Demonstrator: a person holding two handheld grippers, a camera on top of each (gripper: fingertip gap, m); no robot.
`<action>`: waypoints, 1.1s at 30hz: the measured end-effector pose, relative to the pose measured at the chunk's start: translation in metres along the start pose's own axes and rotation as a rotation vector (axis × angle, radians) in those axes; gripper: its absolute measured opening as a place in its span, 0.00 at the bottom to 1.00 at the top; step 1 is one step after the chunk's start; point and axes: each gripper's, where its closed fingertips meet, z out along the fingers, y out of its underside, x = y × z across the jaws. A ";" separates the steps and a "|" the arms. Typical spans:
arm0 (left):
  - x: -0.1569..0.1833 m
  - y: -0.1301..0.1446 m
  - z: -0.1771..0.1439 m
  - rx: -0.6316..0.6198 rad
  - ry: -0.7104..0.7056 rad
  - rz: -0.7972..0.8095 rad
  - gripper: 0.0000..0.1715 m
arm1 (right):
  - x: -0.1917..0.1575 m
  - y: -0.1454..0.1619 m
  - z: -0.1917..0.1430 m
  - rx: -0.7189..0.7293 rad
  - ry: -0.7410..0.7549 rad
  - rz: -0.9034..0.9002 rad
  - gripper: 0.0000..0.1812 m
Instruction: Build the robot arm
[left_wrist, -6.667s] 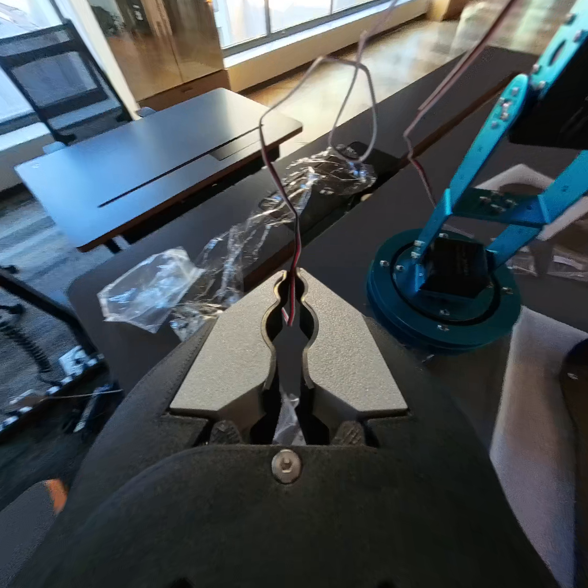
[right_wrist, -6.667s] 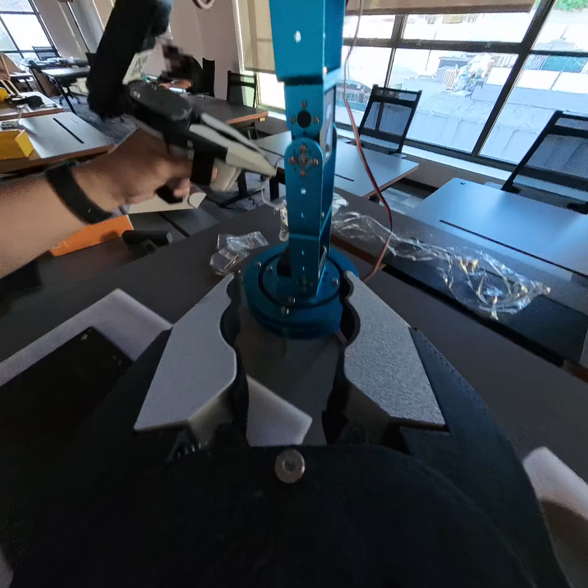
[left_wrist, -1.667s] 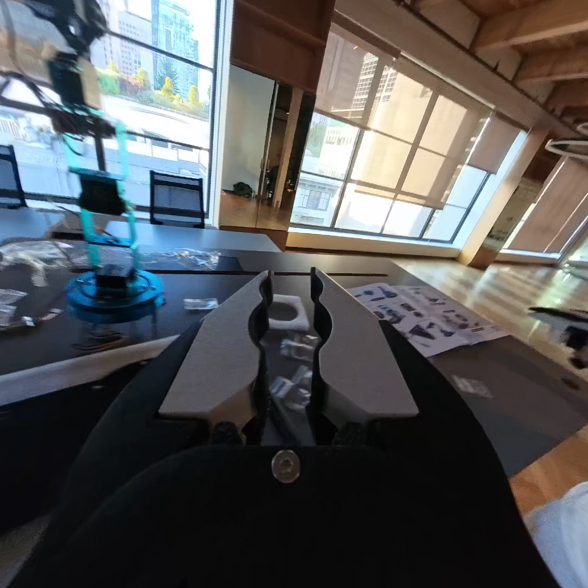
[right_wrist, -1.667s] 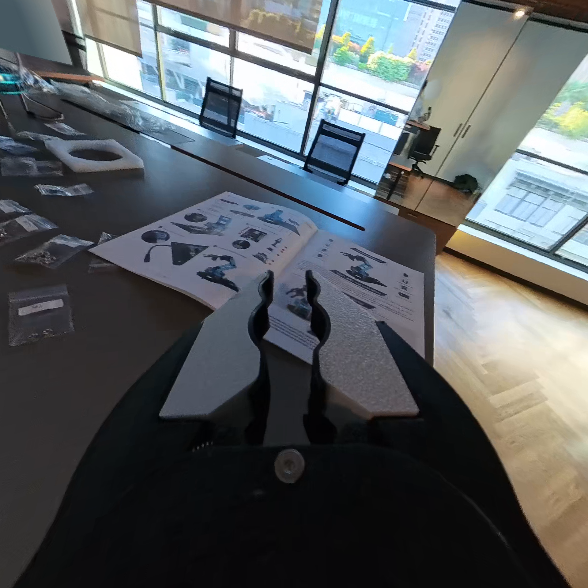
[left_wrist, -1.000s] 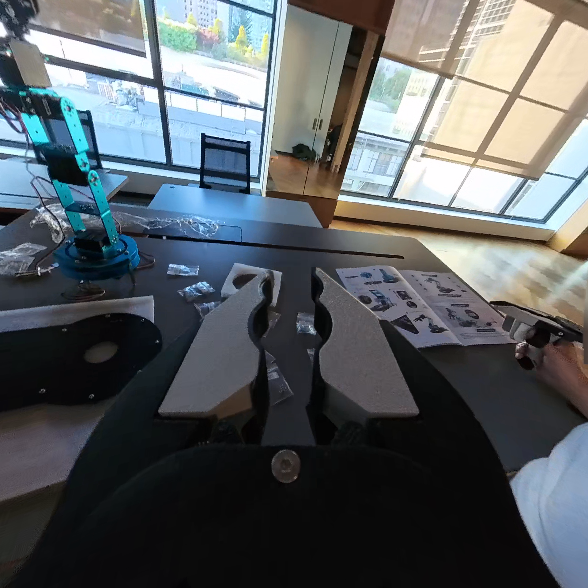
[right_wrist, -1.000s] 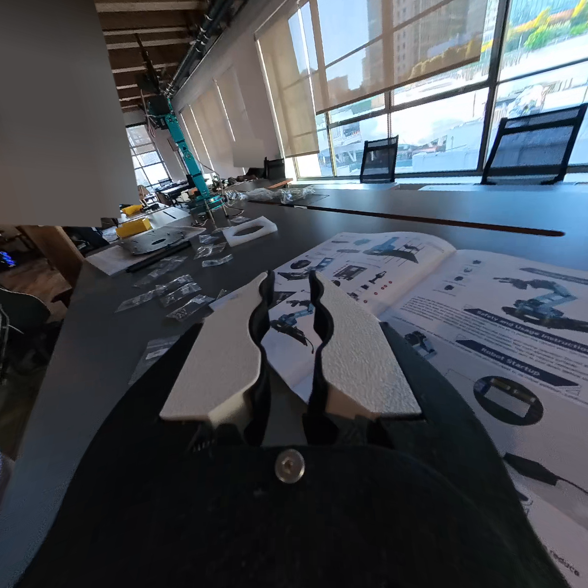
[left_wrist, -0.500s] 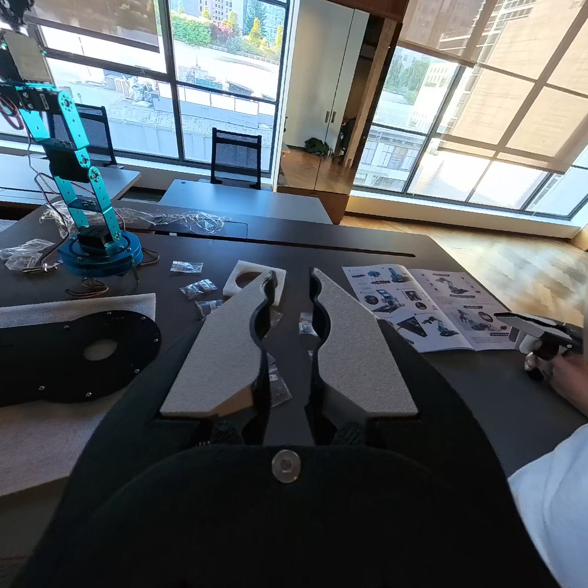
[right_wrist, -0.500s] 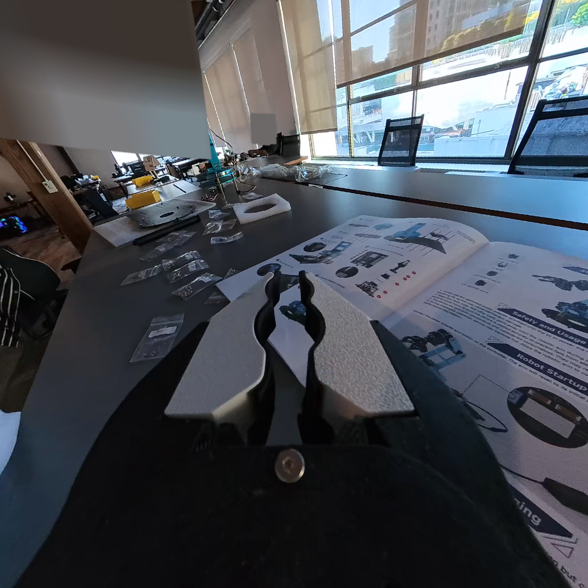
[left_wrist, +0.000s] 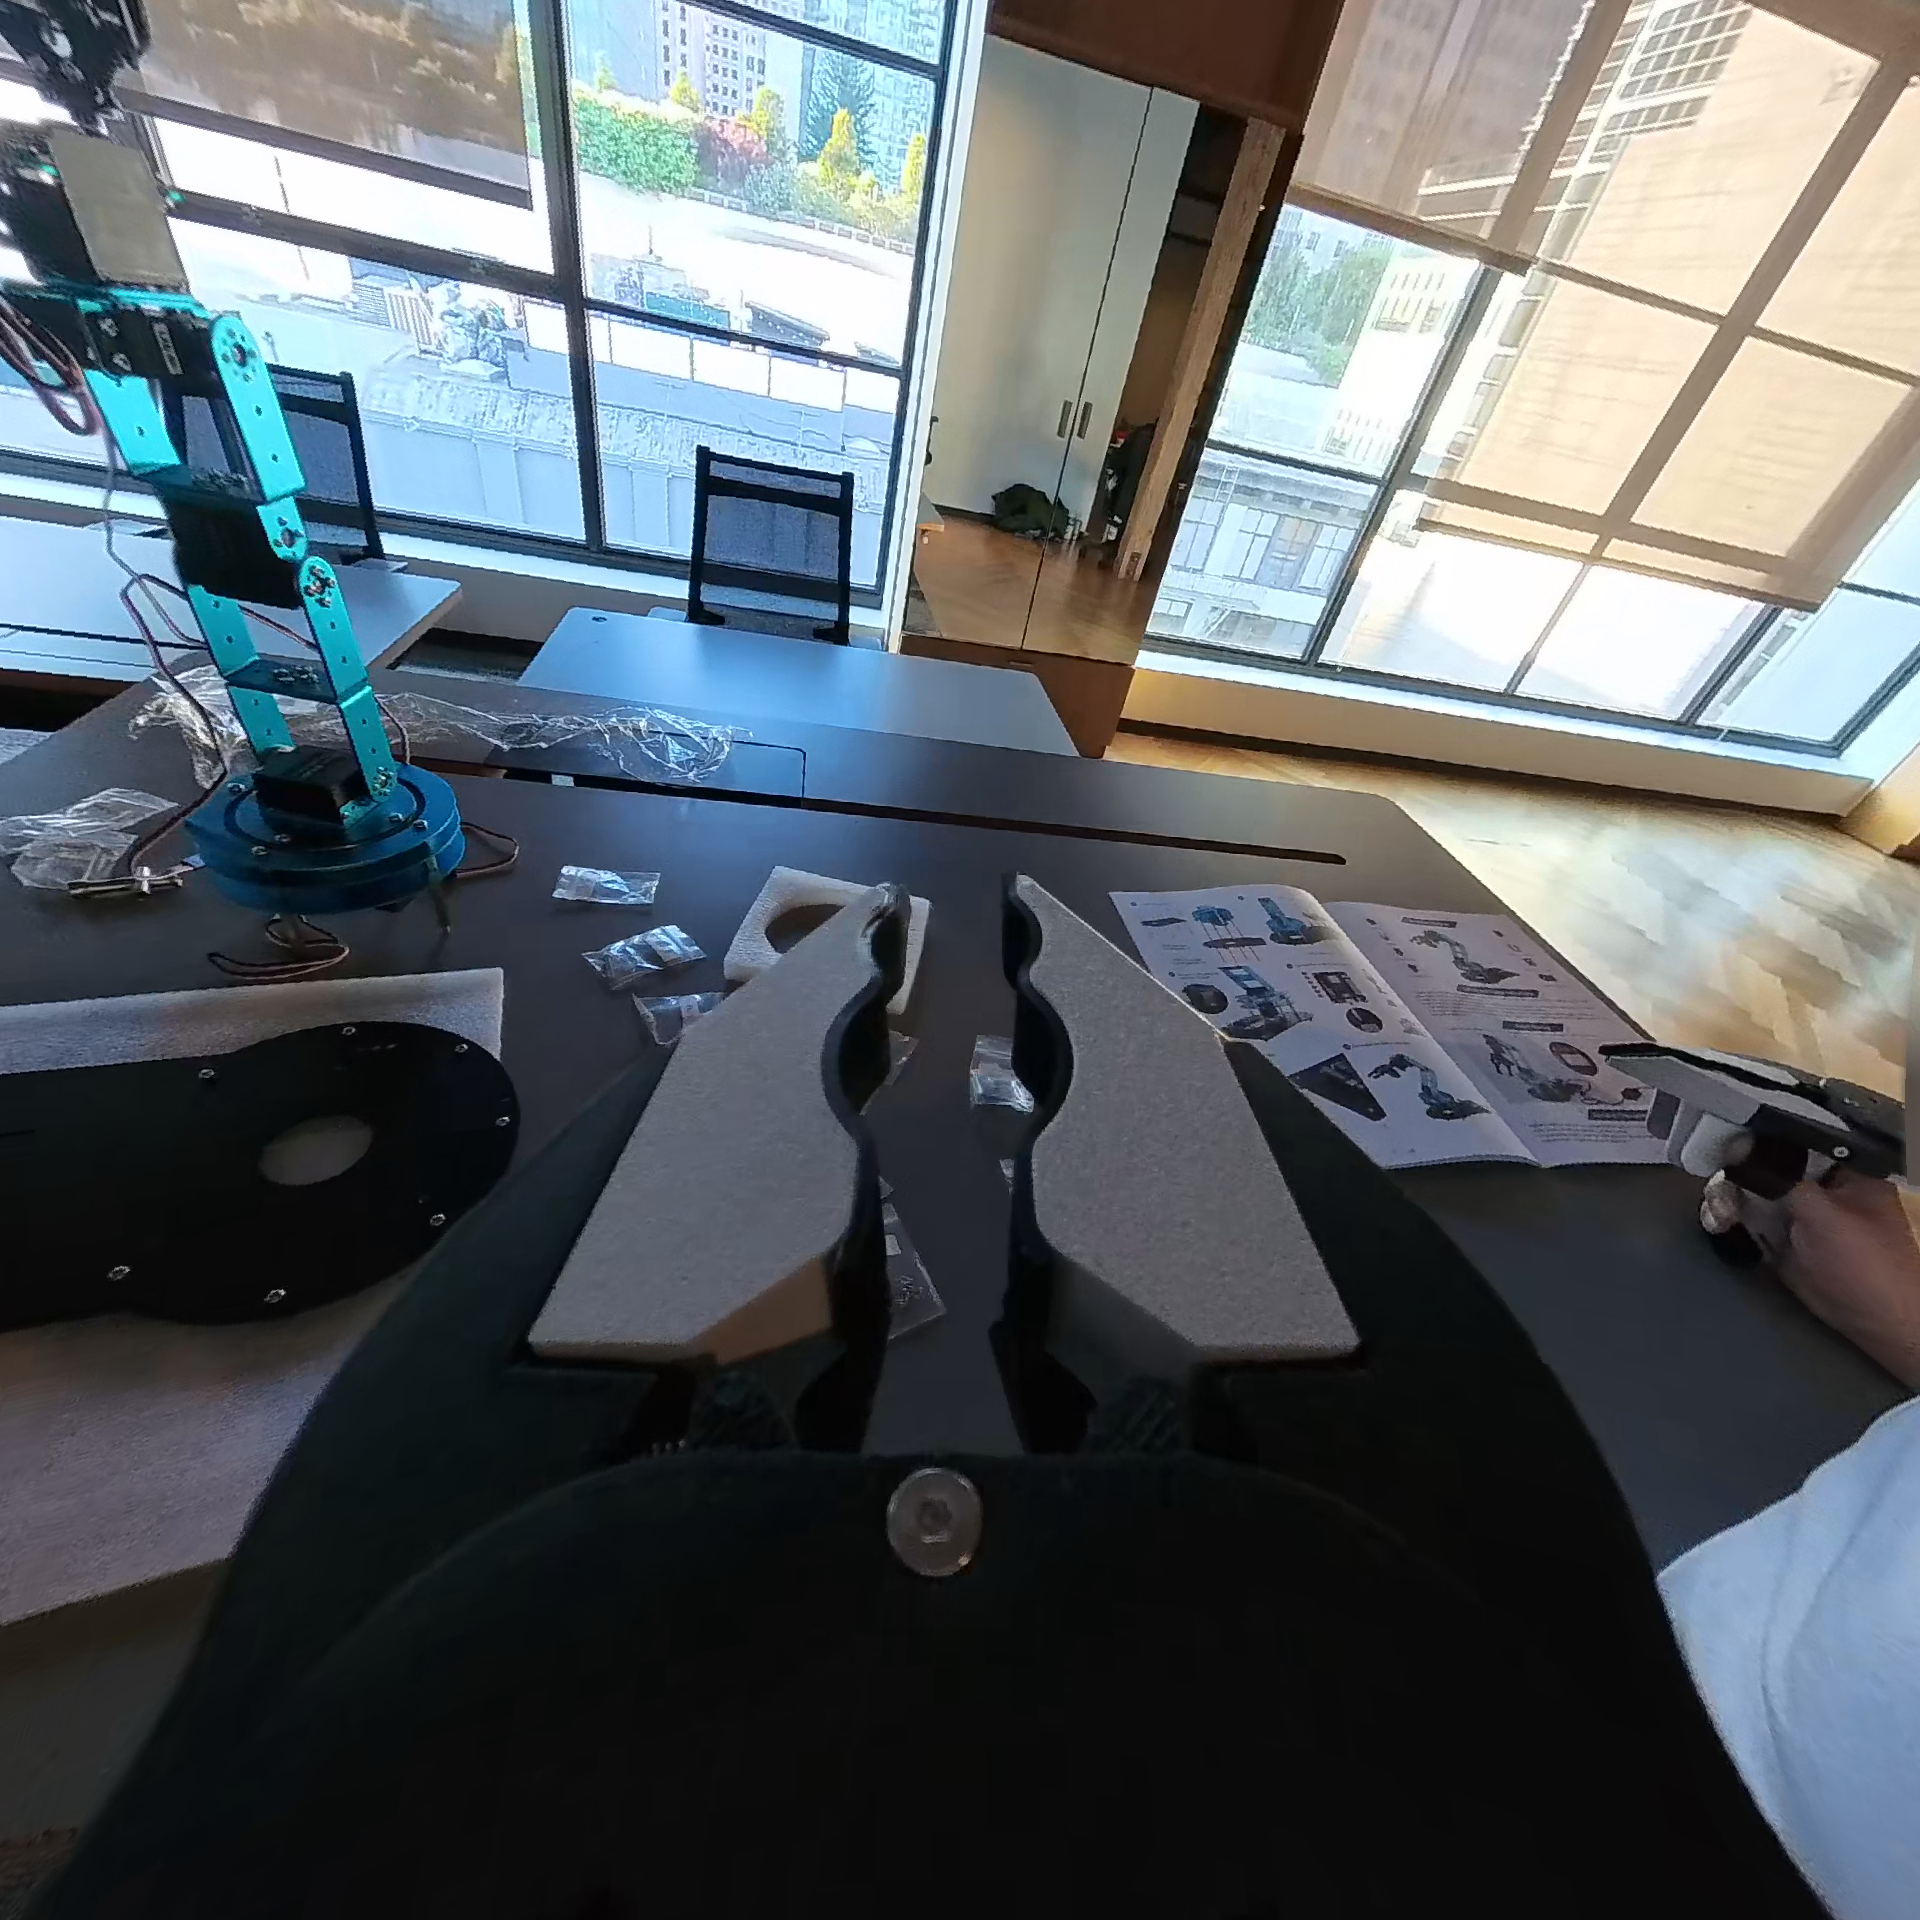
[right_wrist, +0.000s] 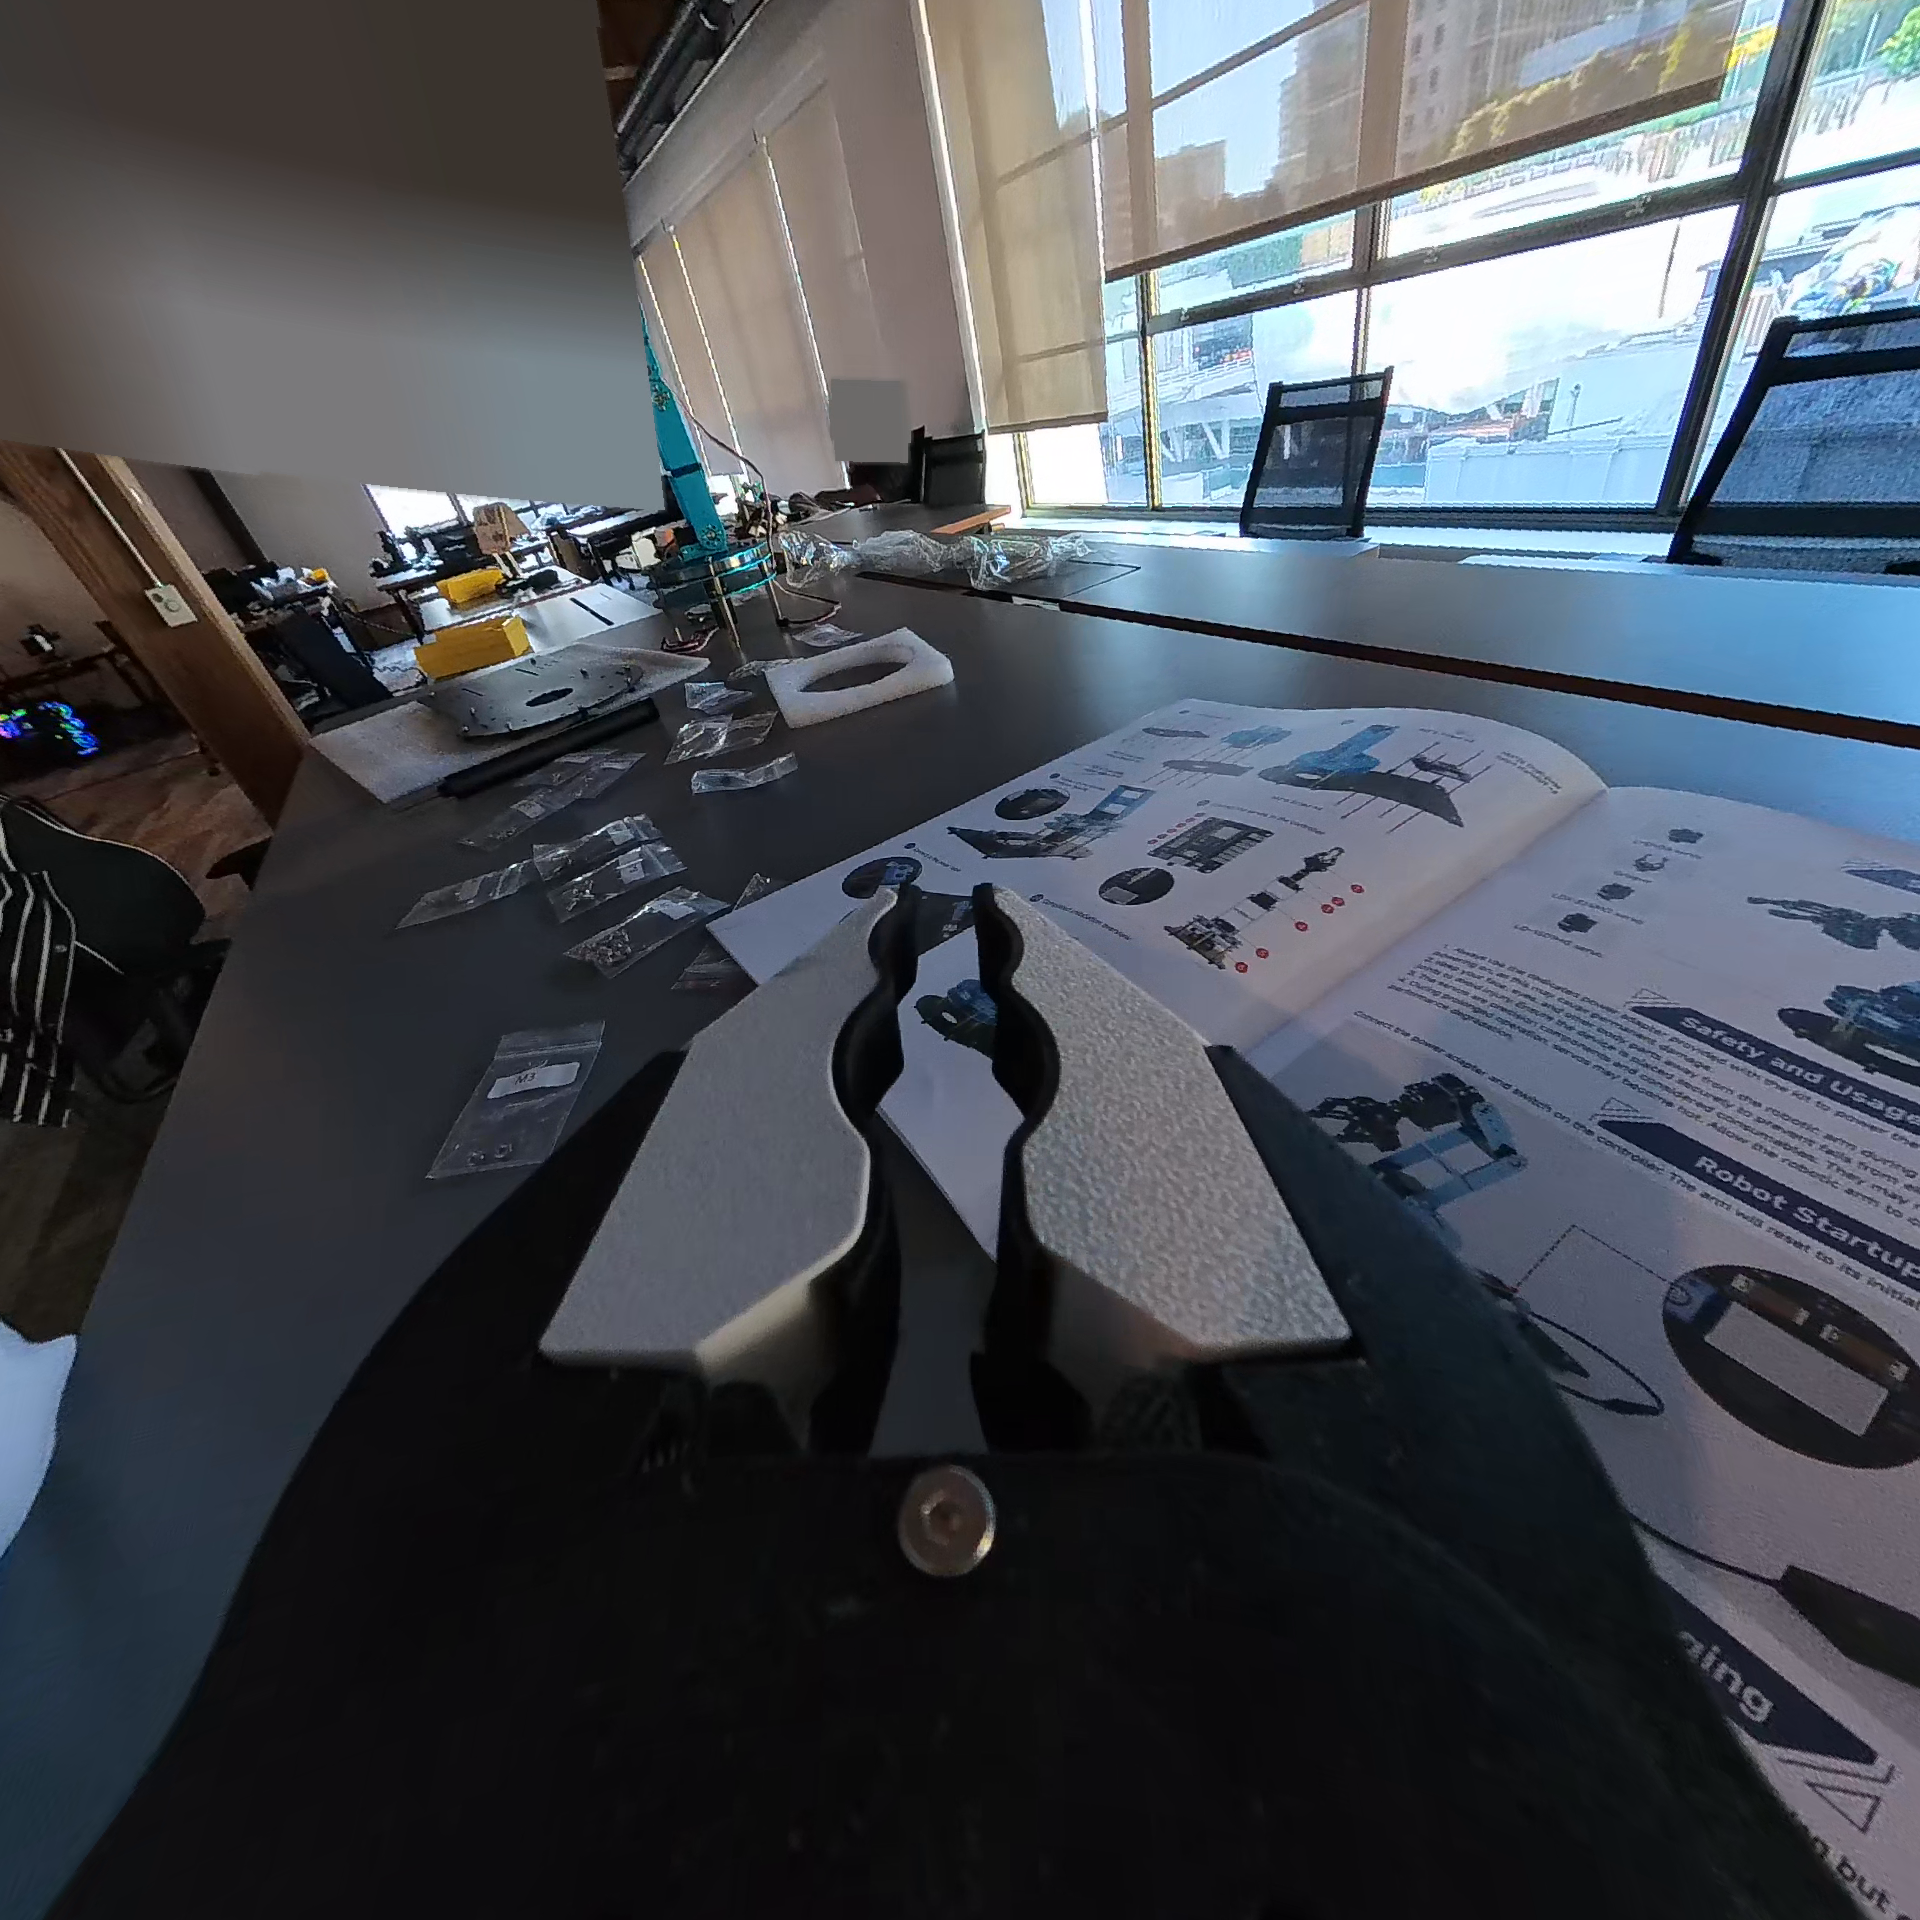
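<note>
- The left tongs (left_wrist: 948, 902) hang above the dark bench (left_wrist: 1558, 1278). There is a small gap between the two grey fingers, and they hold nothing.
- Small clear plastic bags of little metal parts (left_wrist: 642, 951) lie on the bench under and just past the left tongs.
- A white foam block with a round hole (left_wrist: 805, 920) lies just behind the left tongs' tips.
- An open paper booklet with pictures of a robot arm (left_wrist: 1382, 1013) lies flat on the bench to the right.
- The right tongs (left_wrist: 1642, 1070) show at the far right edge of the left wrist view, held in a person's hand (left_wrist: 1808, 1247) near the booklet's corner.
- A small blue metal robot arm on a round blue base (left_wrist: 322, 821) stands far to the left, with thin red and black wires (left_wrist: 301, 940) lying around it.
- A flat black plate with a round hole (left_wrist: 208, 1153) sits on a white foam sheet (left_wrist: 135, 1444) at the left.
- Crinkly clear plastic wrap (left_wrist: 582, 727) lies along the back of the bench.
- In their own view, the right tongs (right_wrist: 940, 896) sit low over the booklet's left page (right_wrist: 1299, 821). The gap is narrow and nothing is in it. I cannot tell if they touch the paper.
- More clear bags (right_wrist: 613, 873) are spread on the bench (right_wrist: 312, 1195) to the left of them.
- Far behind stand the blue robot arm (right_wrist: 691, 520), the foam block (right_wrist: 862, 670) and the black plate (right_wrist: 540, 701).
</note>
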 end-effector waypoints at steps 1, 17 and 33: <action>0.000 -0.001 -0.001 0.002 -0.003 0.001 0.09 | 0.000 0.000 0.000 -0.001 0.000 0.000 0.05; -0.005 -0.003 -0.013 0.025 -0.014 -0.008 0.09 | 0.001 0.000 0.000 0.000 0.002 0.006 0.05; -0.005 -0.010 -0.018 0.027 -0.008 0.009 0.08 | 0.001 0.001 0.000 -0.005 -0.001 0.015 0.05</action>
